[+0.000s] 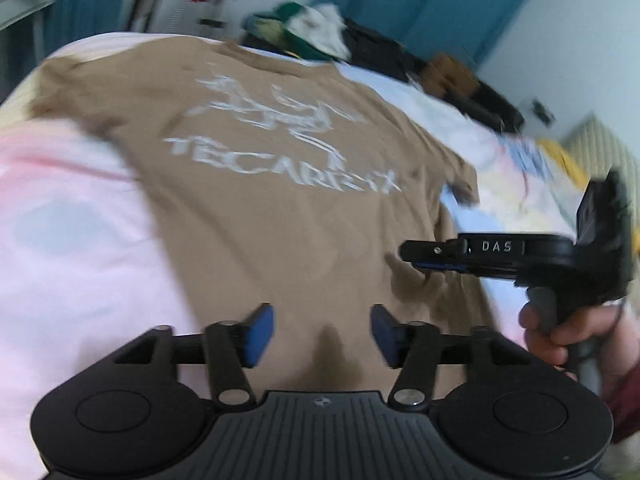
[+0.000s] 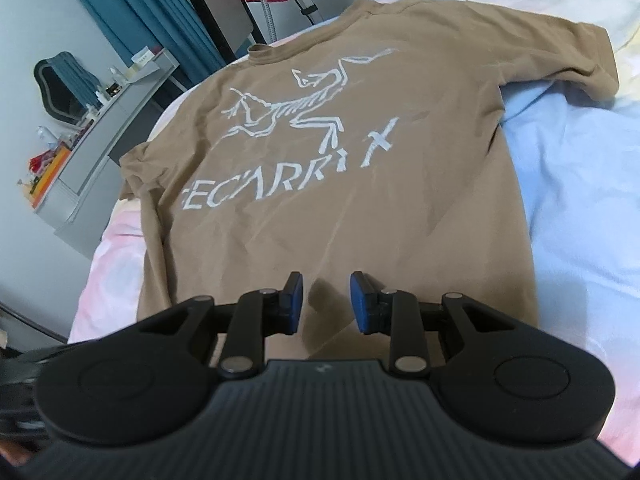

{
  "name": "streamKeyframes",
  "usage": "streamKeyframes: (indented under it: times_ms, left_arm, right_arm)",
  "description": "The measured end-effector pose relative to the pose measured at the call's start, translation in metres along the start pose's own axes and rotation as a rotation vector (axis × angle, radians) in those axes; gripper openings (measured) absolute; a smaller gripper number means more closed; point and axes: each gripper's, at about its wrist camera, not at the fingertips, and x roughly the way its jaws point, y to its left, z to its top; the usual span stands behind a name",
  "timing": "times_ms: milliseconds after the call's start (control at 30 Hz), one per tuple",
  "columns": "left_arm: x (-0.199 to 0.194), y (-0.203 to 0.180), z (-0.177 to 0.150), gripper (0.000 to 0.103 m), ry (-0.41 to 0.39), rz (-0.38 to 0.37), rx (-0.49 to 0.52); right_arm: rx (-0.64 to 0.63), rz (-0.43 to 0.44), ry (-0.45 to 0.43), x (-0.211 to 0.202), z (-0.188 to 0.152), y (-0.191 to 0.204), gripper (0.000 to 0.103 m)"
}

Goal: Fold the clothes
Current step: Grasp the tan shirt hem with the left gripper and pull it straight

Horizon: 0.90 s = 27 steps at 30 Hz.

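A tan T-shirt (image 1: 256,208) with a white skeleton print and lettering lies spread flat on the bed, back side up, collar away from me; it also shows in the right wrist view (image 2: 328,184). My left gripper (image 1: 323,334) is open and empty, hovering over the shirt's lower hem. My right gripper (image 2: 326,303) is open and empty above the hem; in the left wrist view it shows from the side (image 1: 412,254) over the shirt's right edge, held by a hand.
The bed sheet (image 2: 580,208) is pastel pink, blue and yellow. A pile of clothes (image 1: 320,32) lies at the bed's far end. A grey desk with small items (image 2: 100,120) stands left of the bed. Blue curtains (image 2: 132,4) hang behind.
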Motion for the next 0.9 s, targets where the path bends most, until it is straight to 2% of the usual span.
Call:
streamKeyframes:
  times_ms: [67,167,233,300,367,400,433,467,533,567,767,833,900]
  left_arm:
    - [-0.015,0.015,-0.008,0.074,0.009,0.028,-0.078]
    - [-0.017,0.036,-0.022,0.072,0.098,0.038,-0.217]
    - [-0.012,0.043,-0.029,0.070,0.147,-0.005,-0.284]
    - [-0.005,0.042,-0.034,0.070,0.180,-0.041,-0.316]
    - [0.003,0.035,-0.036,0.069,0.196,-0.046,-0.286]
    - [0.006,0.031,-0.037,0.065,0.205,-0.043,-0.258]
    - [0.007,0.027,-0.038,0.048,0.213,-0.039,-0.230]
    - [0.007,0.024,-0.039,0.025,0.218,-0.037,-0.208]
    - [0.001,0.021,-0.038,0.012,0.224,-0.040,-0.181]
    - [-0.003,0.021,-0.035,0.008,0.222,-0.043,-0.172]
    - [-0.045,0.033,-0.012,0.006,0.190,-0.064,-0.185]
    - [-0.054,0.037,-0.010,0.001,0.212,-0.034,-0.176]
    - [-0.061,0.042,-0.013,0.001,0.241,0.023,-0.159]
  right_arm:
    - [0.003,0.006,-0.006,-0.002,0.001,0.000,0.030]
    - [0.015,0.021,-0.017,-0.005,0.003,-0.001,0.030]
    - [0.025,0.025,-0.022,-0.007,0.004,-0.002,0.030]
    - [0.035,0.028,-0.022,-0.009,0.004,-0.004,0.030]
    - [0.039,0.027,-0.015,-0.008,0.002,-0.005,0.030]
    - [0.039,0.026,-0.010,-0.008,0.002,-0.005,0.030]
    - [0.035,0.025,-0.004,-0.006,0.001,-0.004,0.030]
    - [0.030,0.025,0.003,-0.004,0.000,-0.004,0.030]
    - [0.020,0.023,0.016,0.000,-0.001,-0.002,0.030]
    - [0.013,0.018,0.024,0.002,-0.001,-0.001,0.030]
    - [-0.043,-0.014,0.066,0.012,-0.009,0.005,0.027]
    - [-0.064,-0.030,0.079,0.014,-0.010,0.006,0.027]
    - [-0.085,-0.047,0.092,0.017,-0.012,0.008,0.027]
